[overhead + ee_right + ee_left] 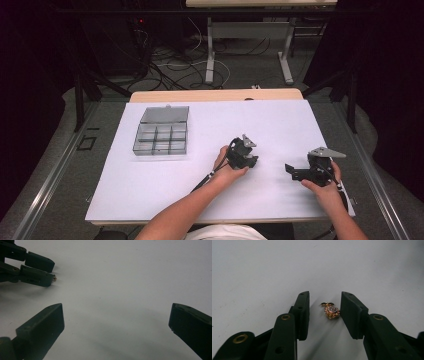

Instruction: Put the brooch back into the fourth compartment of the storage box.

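The small gold brooch [330, 310] lies flat on the white table [165, 190], between the 2 jaws of my left gripper [325, 315]; those jaws stand apart around it, the one at 3 o'clock just beside or touching it, the one at 9 o'clock clear. My right gripper [116, 327] rests on the table with its jaws spread wide, holding nothing. Seen from above, the clear compartment box [161, 131] sits well apart, at 10 o'clock from my left gripper.
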`<action>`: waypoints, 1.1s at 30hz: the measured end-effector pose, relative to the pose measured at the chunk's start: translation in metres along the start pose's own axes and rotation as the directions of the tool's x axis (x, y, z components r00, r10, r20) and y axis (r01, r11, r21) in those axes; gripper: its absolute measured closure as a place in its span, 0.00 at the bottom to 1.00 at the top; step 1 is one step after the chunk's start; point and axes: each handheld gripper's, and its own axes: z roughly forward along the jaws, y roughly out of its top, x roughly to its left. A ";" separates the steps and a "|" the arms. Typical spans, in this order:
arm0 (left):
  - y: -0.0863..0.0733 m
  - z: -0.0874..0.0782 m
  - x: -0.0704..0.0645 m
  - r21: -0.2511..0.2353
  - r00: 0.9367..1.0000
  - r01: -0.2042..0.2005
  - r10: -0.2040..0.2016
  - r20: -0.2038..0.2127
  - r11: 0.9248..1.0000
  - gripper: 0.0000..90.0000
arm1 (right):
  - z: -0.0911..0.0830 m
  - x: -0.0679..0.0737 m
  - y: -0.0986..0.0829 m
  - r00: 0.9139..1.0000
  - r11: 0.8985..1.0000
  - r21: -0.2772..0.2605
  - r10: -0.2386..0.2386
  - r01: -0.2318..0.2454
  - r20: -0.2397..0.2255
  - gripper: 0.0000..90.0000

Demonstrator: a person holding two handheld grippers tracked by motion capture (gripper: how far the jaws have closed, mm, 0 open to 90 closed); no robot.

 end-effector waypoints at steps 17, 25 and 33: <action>0.001 0.001 -0.002 -0.005 1.000 0.002 -0.002 0.009 1.000 0.84 | 0.000 0.000 0.000 1.000 1.000 0.001 -0.001 0.001 -0.001 0.00; 0.001 0.001 -0.002 -0.003 1.000 -0.005 0.005 0.008 1.000 0.85 | 0.000 0.000 0.000 1.000 1.000 0.001 -0.002 0.002 -0.001 0.00; 0.001 0.000 0.000 -0.009 1.000 0.007 -0.007 0.005 1.000 0.85 | 0.000 0.000 0.000 1.000 1.000 0.001 -0.001 0.001 0.001 0.00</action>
